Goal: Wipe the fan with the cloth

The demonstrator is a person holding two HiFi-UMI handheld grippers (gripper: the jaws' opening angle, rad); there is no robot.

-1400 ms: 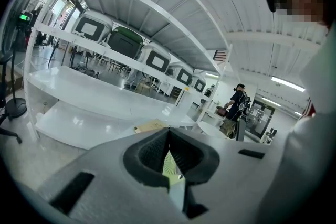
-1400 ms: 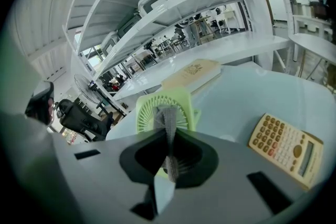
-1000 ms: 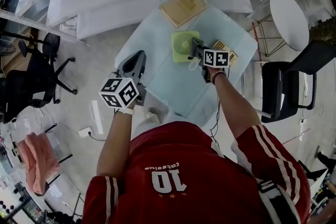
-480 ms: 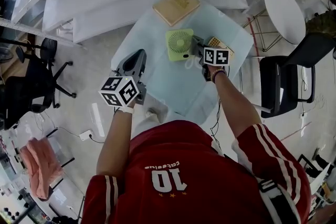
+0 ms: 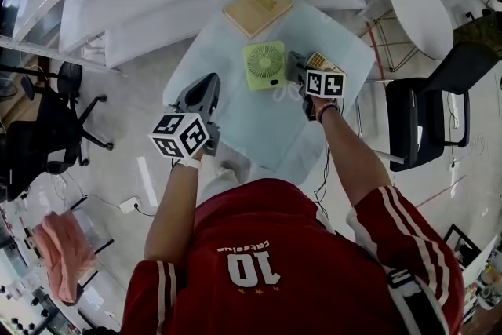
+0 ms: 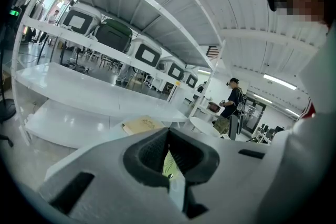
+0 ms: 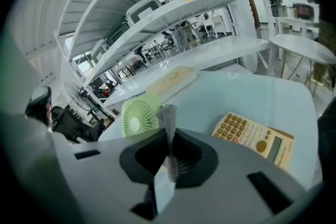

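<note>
The pale counter point(image 5: 259, 129) carries a wooden board point(image 5: 257, 7) at its far edge, the green fan point(image 5: 264, 64) near the middle, and a calculator point(image 5: 320, 61) just right of it. Our left claw point(image 5: 205, 86) hangs over the counter's near left edge, jaws together on nothing, well apart from the fan. Our right claw point(image 5: 296, 73) sits just beside the fan's right side, jaws clamped on a narrow fold of grey cloth point(image 7: 167, 119) that sticks out past the tips. We judge that the wiping step is just starting, with the cloth not clearly touching the fan. The next move calls for bringing the cloth onto the grille and sweeping gently, perhaps steadying the light fan with the left claw.
</note>
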